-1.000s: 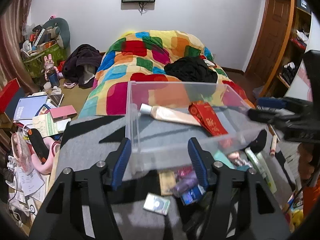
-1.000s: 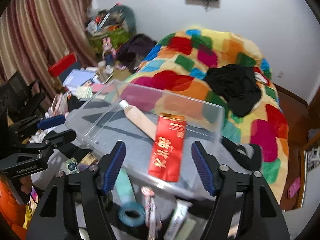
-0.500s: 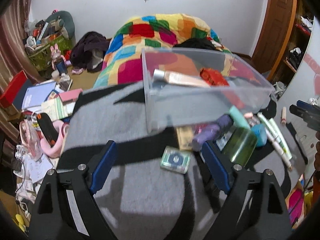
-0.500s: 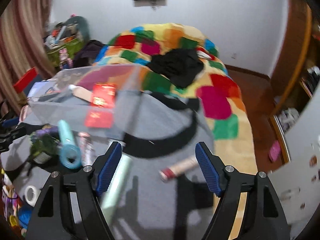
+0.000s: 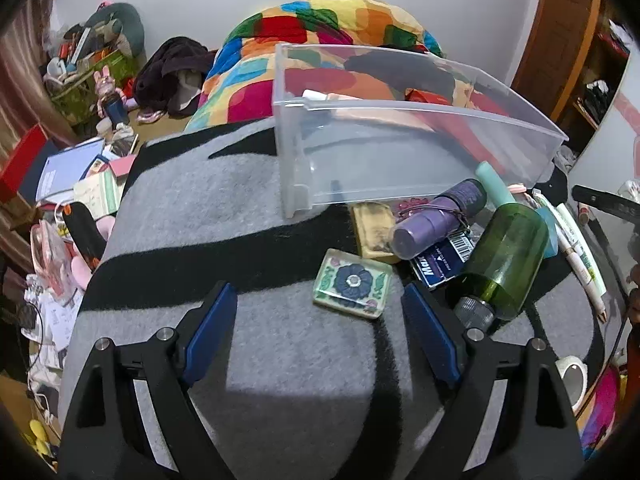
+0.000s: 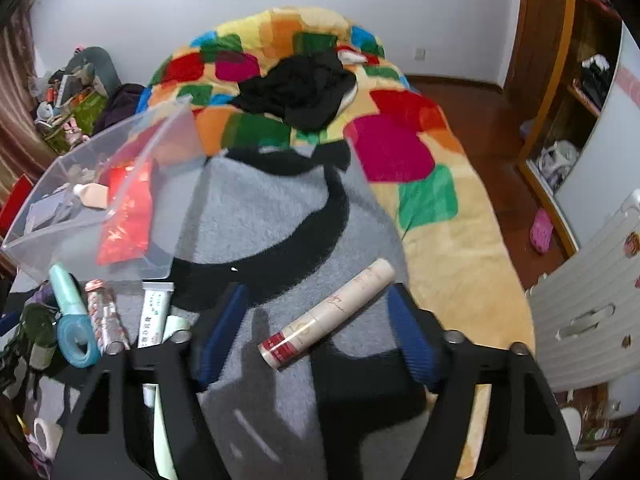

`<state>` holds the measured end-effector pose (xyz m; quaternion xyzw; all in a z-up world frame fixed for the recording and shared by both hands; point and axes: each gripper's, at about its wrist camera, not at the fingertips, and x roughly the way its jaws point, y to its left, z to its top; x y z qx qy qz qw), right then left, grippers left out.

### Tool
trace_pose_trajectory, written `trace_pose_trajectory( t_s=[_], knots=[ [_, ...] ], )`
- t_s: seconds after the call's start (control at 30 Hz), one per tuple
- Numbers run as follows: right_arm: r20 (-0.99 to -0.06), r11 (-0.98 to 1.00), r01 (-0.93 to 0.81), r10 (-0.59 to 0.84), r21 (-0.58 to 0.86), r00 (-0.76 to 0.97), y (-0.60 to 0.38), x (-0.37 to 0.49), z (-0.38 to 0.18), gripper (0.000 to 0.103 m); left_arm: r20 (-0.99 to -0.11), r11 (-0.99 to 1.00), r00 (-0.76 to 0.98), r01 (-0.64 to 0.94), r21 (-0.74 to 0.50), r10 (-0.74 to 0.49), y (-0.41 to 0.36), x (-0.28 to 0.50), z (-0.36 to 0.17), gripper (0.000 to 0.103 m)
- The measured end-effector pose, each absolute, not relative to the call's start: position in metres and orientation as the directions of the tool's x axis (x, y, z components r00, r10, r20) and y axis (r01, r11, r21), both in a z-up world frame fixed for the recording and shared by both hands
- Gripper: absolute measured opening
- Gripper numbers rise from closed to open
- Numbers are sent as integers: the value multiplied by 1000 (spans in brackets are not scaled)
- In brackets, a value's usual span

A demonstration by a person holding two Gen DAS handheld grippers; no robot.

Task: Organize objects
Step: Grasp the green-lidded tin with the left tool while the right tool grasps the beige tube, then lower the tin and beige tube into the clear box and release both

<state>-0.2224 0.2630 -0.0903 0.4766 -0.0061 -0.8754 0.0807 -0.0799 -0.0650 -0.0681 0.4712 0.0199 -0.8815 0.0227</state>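
On the left of the grey-and-black fleece blanket that covers the bed, the left tongs hang released with nothing between the blue pads; their jaws have just widened. Where a second ago they framed the near wall of the clear rectangular plastic bin, they now hover lower, over bare blanket just short of the small square green tile with a dark blue flower. That tile looks like the next pick for this hand.

Right of the tile lies the rest of the unsorted heap: a purple cylindrical bottle, a dark blue card packet under it, and a green translucent plastic bottle on its side. The bin sits just behind them, already holding a beige tube and a red printed packet.

Furthest right, the right tongs have swung away from the bin and now straddle a cream cylindrical tube with a red band, which lies diagonally on the blanket. Their jaws have just been narrowing, with the tube between them, yet both pads stand clear of it, so nothing is held.

Judging by this, two fresh pickups are being lined up, and most of the sorting remains.
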Motion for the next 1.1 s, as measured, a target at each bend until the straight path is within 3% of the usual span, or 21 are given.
trace_pose_trajectory(
  t_s=[0.13,0.2,0.33,0.4,0.47,0.73,1.1],
  knots=[
    [-840,-990,122,-126,71,-528,261,-224,-96,26,-828,-998,-560,59,-6,-28,-64,-82,-70,81],
    [-838,-989,127,-135,79,-528,262,-223,-96,15,-824,-998,-566,62,-12,-25,-63,-83,-70,72],
    [-826,-987,137,-148,87,-543,263,-216,-93,14,-819,-998,-574,56,-19,-17,-63,-83,-69,58],
    [-811,-983,153,-170,101,-559,262,-210,-89,14,-815,-999,-579,52,-18,-15,-62,-83,-67,40],
    [-800,-979,171,-189,109,-570,259,-205,-84,14,-815,-999,-580,51,-20,-13,-63,-83,-66,33],
    [-732,-955,259,-279,144,-622,243,-189,-47,14,-799,-997,-602,67,-44,-5,-69,-77,-54,33],
    [-661,-917,365,-376,164,-649,205,-188,-11,14,-696,-995,-718,47,-92,31,-71,-87,3,33]
  ],
)
